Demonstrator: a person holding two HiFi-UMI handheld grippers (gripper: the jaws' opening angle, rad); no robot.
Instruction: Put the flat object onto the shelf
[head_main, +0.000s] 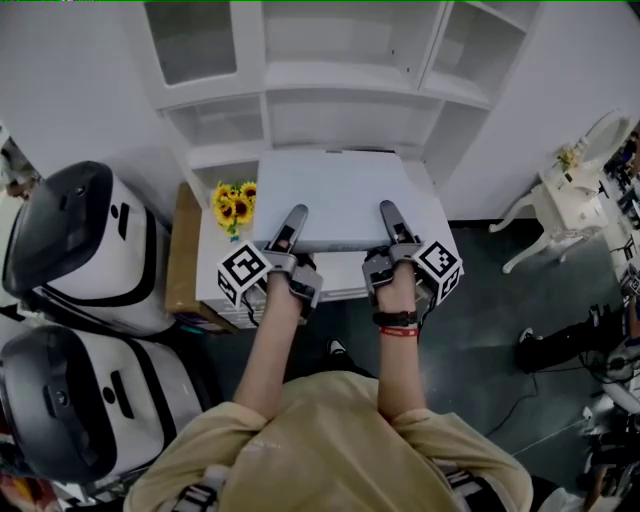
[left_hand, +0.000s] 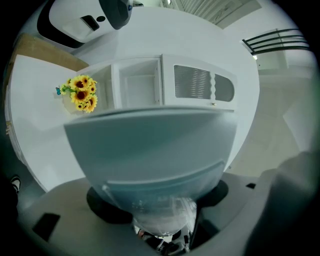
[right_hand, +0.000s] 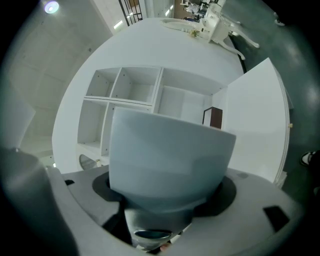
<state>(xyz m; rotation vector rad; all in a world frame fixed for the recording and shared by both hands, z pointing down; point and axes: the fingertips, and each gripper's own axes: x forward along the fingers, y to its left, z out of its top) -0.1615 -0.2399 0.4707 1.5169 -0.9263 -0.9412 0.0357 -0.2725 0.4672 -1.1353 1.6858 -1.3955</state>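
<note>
The flat object (head_main: 340, 190) is a wide white box, held level in front of the white shelf unit (head_main: 340, 100). My left gripper (head_main: 293, 222) is shut on its near edge at the left. My right gripper (head_main: 390, 215) is shut on the same edge at the right. In the left gripper view the flat object (left_hand: 150, 150) fills the space between the jaws, with the shelf unit (left_hand: 160, 85) behind it. From the right gripper view, the flat object (right_hand: 170, 155) covers the jaws too, below the empty shelf compartments (right_hand: 135, 90).
A pot of sunflowers (head_main: 233, 205) stands on a low white table (head_main: 212, 270) at the object's left. A cardboard box (head_main: 183, 250) and two white-and-black machines (head_main: 80, 240) lie further left. A white chair (head_main: 570, 190) is at the right. An open white door (right_hand: 255, 115) hangs beside the shelf.
</note>
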